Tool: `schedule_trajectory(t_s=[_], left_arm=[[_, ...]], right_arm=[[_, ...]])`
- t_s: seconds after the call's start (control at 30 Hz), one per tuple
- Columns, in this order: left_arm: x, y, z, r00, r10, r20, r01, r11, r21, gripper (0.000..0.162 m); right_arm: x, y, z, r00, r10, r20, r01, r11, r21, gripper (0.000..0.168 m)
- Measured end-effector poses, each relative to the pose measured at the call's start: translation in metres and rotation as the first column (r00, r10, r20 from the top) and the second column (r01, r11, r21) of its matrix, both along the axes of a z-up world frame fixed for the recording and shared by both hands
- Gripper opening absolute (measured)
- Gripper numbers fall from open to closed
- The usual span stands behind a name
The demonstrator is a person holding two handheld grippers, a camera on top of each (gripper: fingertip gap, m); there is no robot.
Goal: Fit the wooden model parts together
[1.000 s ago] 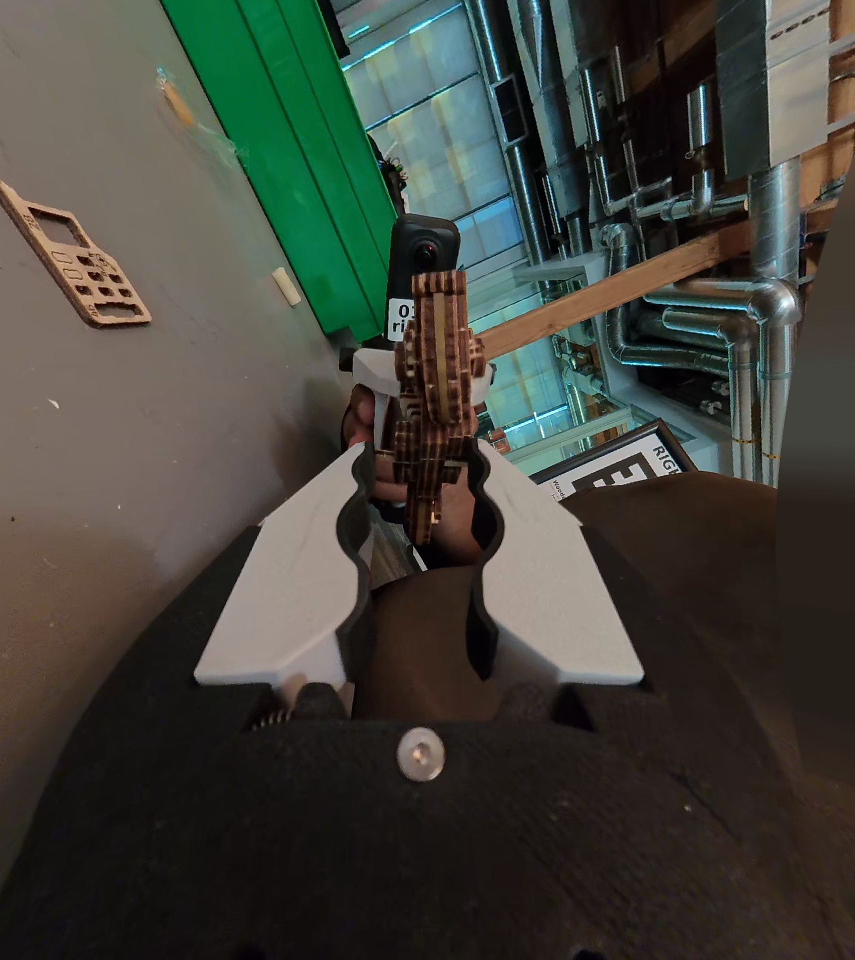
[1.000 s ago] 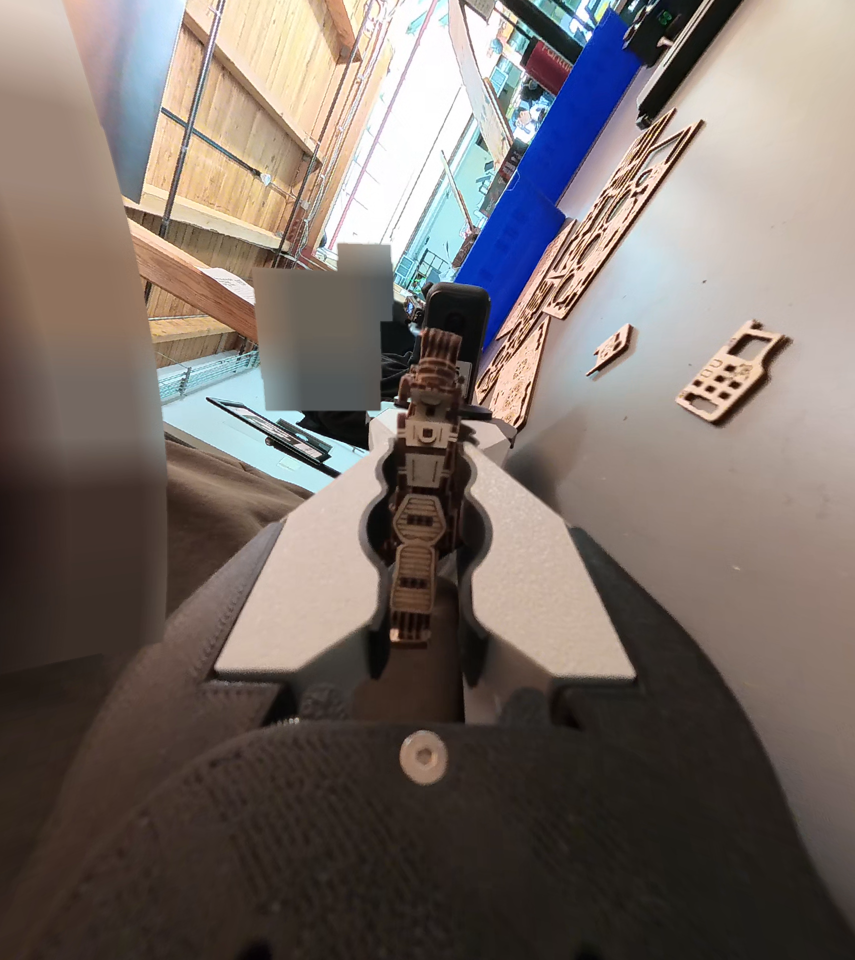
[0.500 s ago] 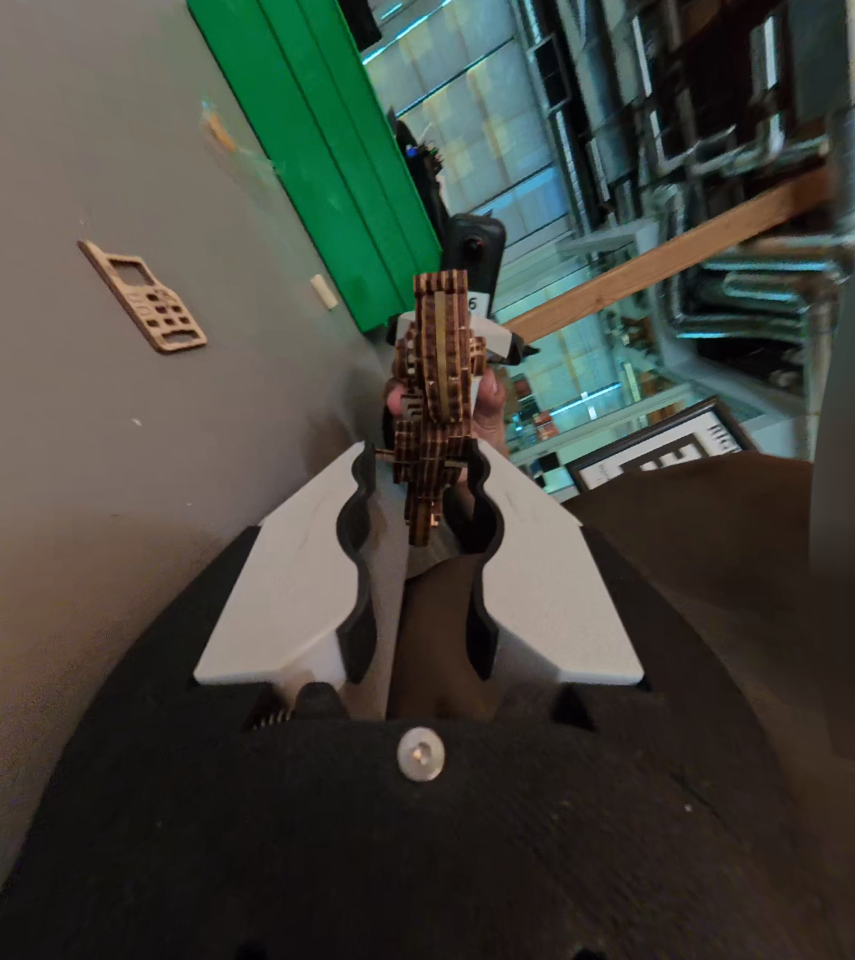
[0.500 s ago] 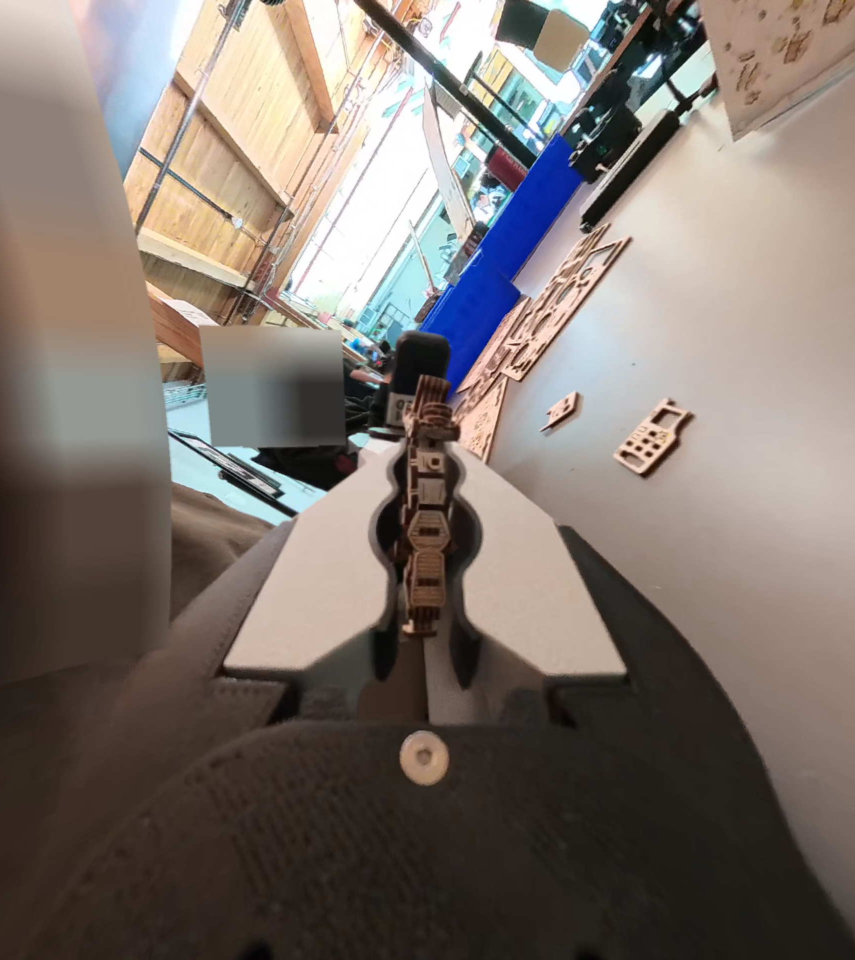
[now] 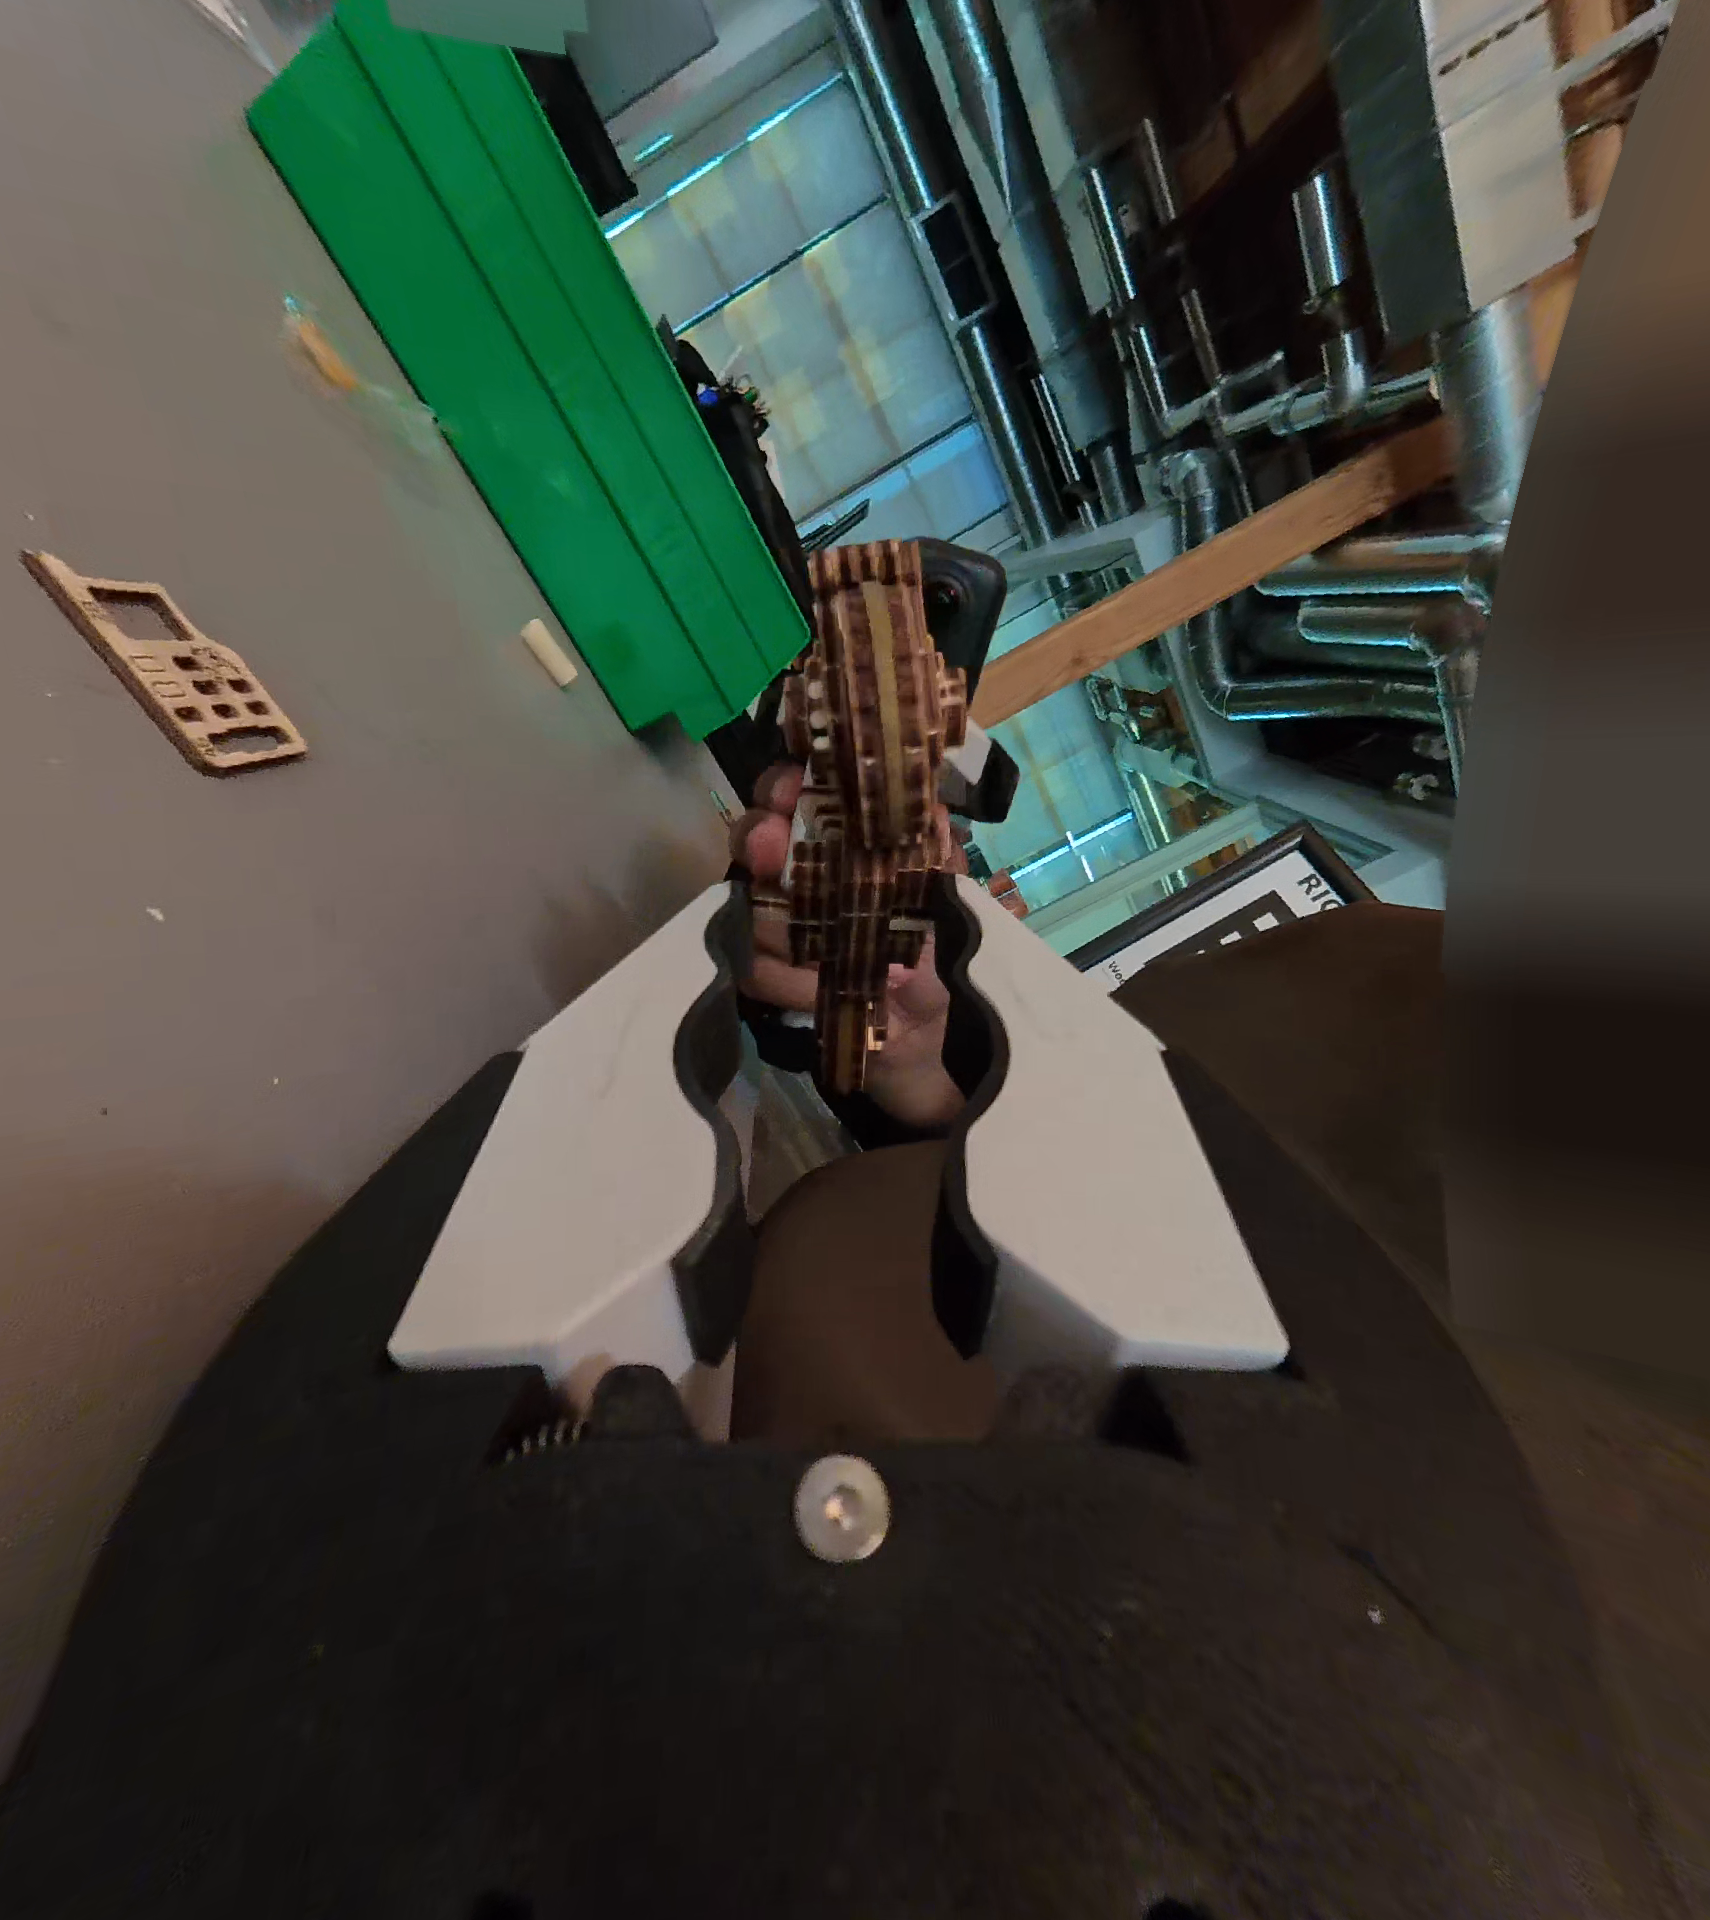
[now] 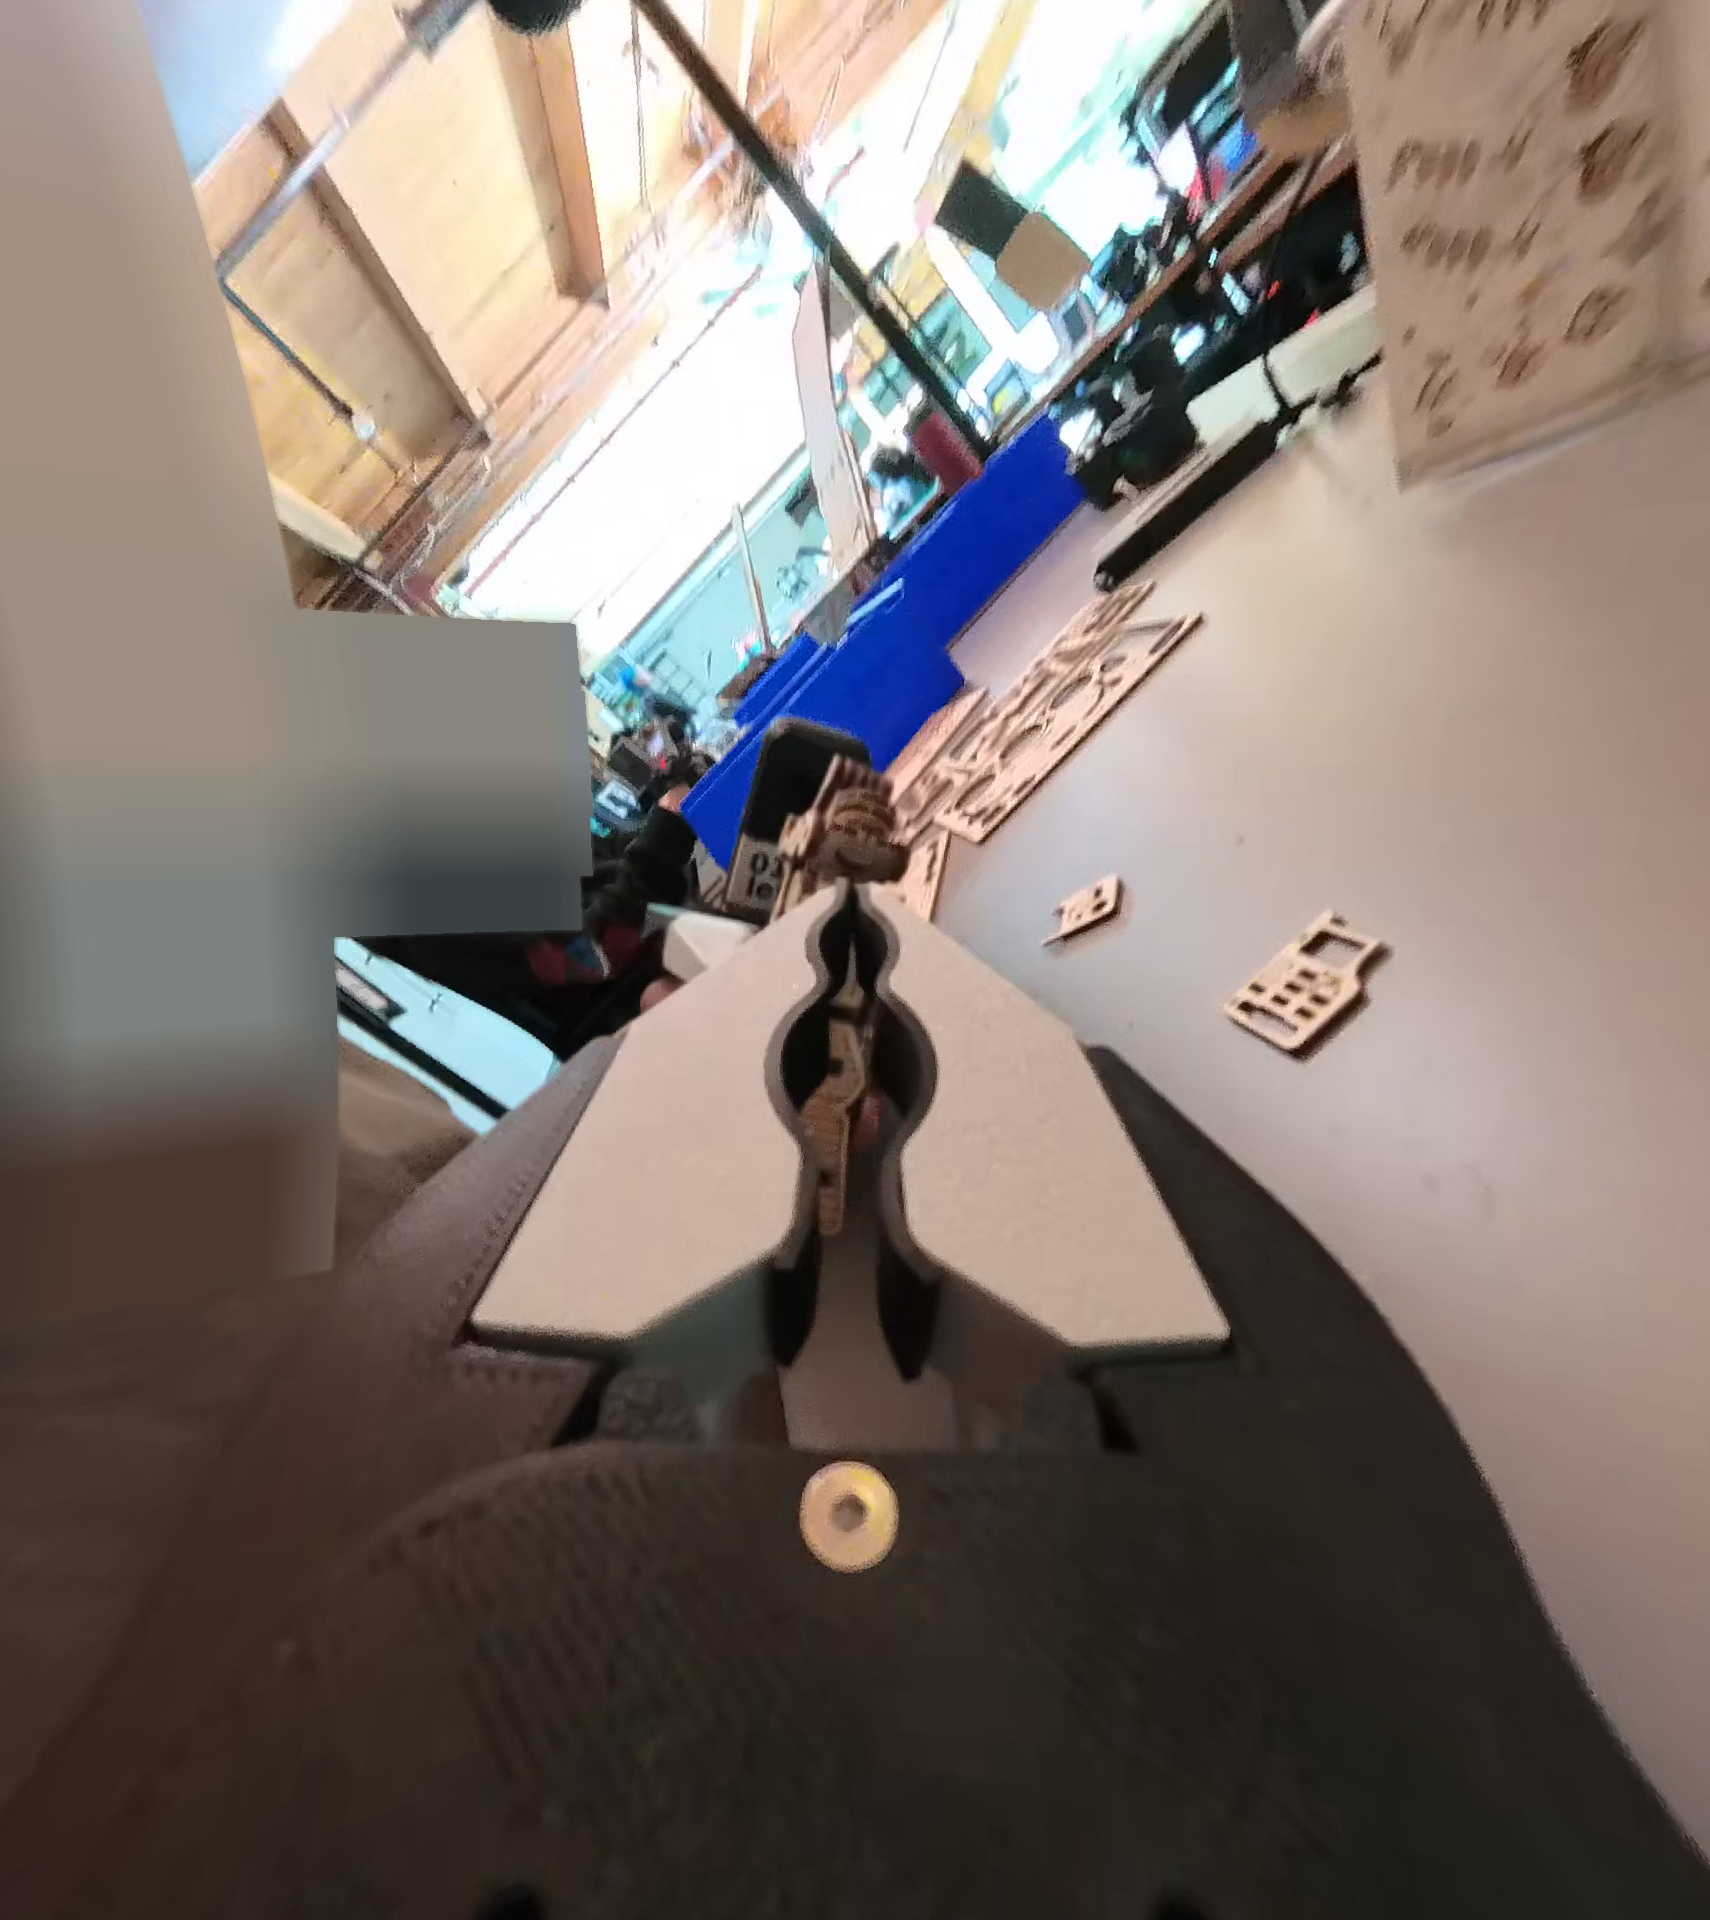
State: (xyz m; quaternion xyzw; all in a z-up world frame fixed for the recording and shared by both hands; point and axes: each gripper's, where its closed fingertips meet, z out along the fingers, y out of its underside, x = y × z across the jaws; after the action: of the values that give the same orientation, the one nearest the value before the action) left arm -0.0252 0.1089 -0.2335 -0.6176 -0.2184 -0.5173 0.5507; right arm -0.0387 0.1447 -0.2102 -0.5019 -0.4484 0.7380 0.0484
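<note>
Here the wooden model [image 5: 872,821] hangs in the air between the two tools, off the grey tabletop [image 5: 155,987], its long axis running from one tool to the other. In the left wrist view the left tool [image 5: 846,940] has its tips about the model's near end, jaws at a middling spread; whether they truly pinch it I cannot tell. Off by the tabletop's left edge a flat keypad-shaped cut-out [image 5: 167,663] lies well apart from everything. In the right wrist view the right tool [image 6: 859,914] is nearly closed, clamped on the model's thin end with the bulk poking out past the tips. So the right tool carries it and any joining push would, I think, run along that shared axis. Against half a second ago, the right jaws look narrower and both views have swung.
</note>
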Motion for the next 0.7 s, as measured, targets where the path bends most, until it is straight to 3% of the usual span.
schedule_trajectory(t_s=[0.13, 0.27, 0.43, 0.57, 0.7], left_arm=[[0.004, 0.000, 0.002, 1.000, -0.010, -0.004, 0.010, 1.000, 0.015, 0.033], [0.007, 0.001, 0.003, 1.000, -0.012, 0.001, 0.012, 1.000, 0.023, 0.032], [0.005, 0.001, 0.006, 1.000, -0.003, 0.023, 0.002, 0.999, 0.036, 0.033], [0.006, 0.001, 0.006, 0.999, -0.001, 0.037, -0.001, 0.999, 0.044, 0.032], [0.003, 0.001, 0.008, 0.999, 0.007, 0.048, -0.009, 0.999, 0.049, 0.033]], right_arm=[[0.001, 0.025, 0.012, 0.996, -0.079, -0.033, 0.075, 0.992, -0.099, 0.000], [0.002, -0.004, 0.002, 0.999, 0.033, 0.010, -0.032, 0.998, -0.061, 0.000], [0.001, 0.015, 0.010, 0.999, -0.043, -0.019, 0.041, 0.995, -0.090, 0.000], [0.003, -0.003, 0.006, 1.000, 0.031, -0.004, -0.031, 0.998, -0.060, 0.000], [0.002, 0.007, 0.007, 1.000, -0.009, -0.009, 0.008, 0.997, -0.077, 0.000]])
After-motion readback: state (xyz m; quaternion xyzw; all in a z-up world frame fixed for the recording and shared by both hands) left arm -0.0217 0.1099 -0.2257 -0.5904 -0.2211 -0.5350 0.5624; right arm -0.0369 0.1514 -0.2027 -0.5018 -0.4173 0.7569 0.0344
